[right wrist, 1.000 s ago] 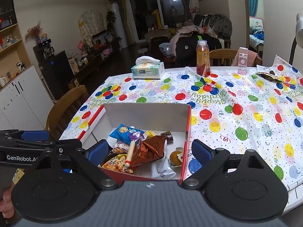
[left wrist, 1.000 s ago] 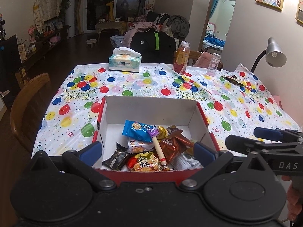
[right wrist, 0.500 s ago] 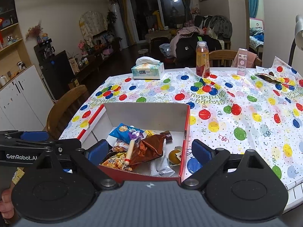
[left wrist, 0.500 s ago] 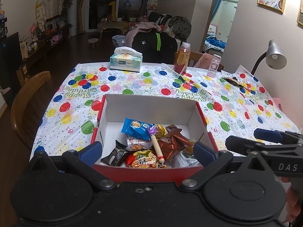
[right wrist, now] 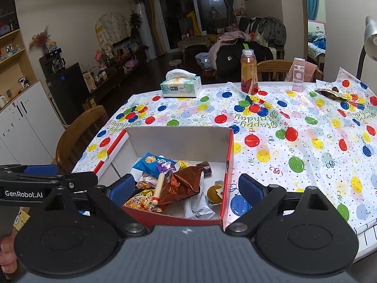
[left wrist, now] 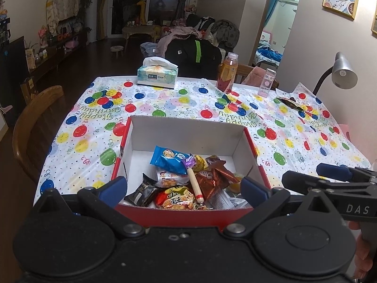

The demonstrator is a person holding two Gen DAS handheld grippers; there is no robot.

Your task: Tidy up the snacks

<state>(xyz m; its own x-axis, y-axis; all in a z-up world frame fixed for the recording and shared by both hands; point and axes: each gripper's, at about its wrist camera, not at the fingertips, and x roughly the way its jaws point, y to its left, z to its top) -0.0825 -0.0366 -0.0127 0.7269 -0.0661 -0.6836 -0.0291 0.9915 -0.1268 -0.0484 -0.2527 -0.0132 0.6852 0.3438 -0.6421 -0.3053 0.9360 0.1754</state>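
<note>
Snacks are lying heaped in the red box (left wrist: 260,172), which is sitting just ahead of the left gripper (left wrist: 183,188), whose 2 fingers (left wrist: 113,187) are spreading wide and holding nothing (a blue packet (left wrist: 170,159) tops the pile). Seen from the right wrist, the right gripper (right wrist: 187,188) is gaping wide and empty too, with the box (right wrist: 227,165) lying ahead toward its left finger (right wrist: 122,185) on the balloon tablecloth (right wrist: 306,146).

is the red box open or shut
Open. The red box has no lid on it, and its white inner walls and the snack packets piled inside show from above.
</note>
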